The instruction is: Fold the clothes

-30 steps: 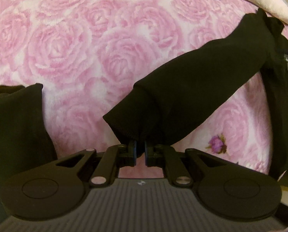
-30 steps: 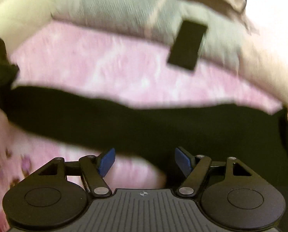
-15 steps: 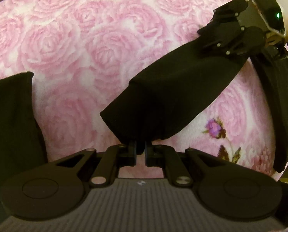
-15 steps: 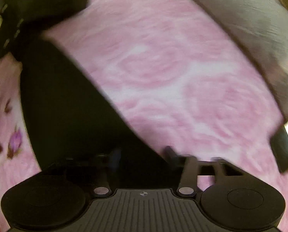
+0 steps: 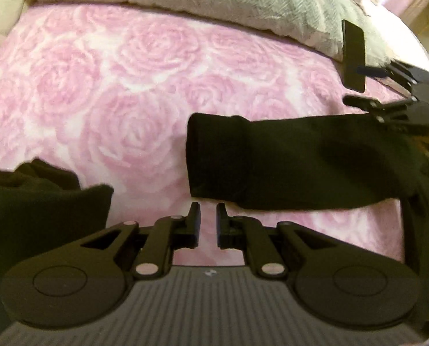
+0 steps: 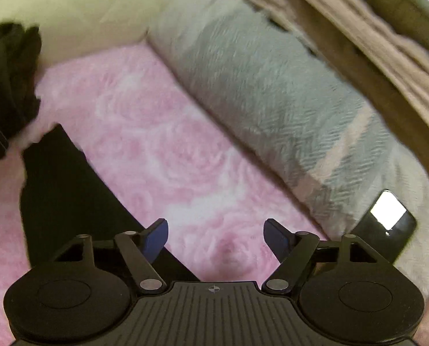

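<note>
**Black Sleeve Laid Across Rose Blanket**

Pink rose-print blanket (image 5: 133, 92) covered the bed, a grey pillow (image 6: 272, 98) and a dark phone (image 6: 387, 225) along its far edge. The black sleeve (image 5: 301, 161) lay flat just beyond the left gripper (image 5: 208, 225), its fingers slightly parted and holding nothing. The right gripper (image 6: 216, 233) stood spread wide over bare blanket, beside the garment.

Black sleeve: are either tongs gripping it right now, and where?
Nothing is held. The left tongs stand slightly apart just short of the black sleeve; the right tongs are wide open over the pink blanket.
</note>
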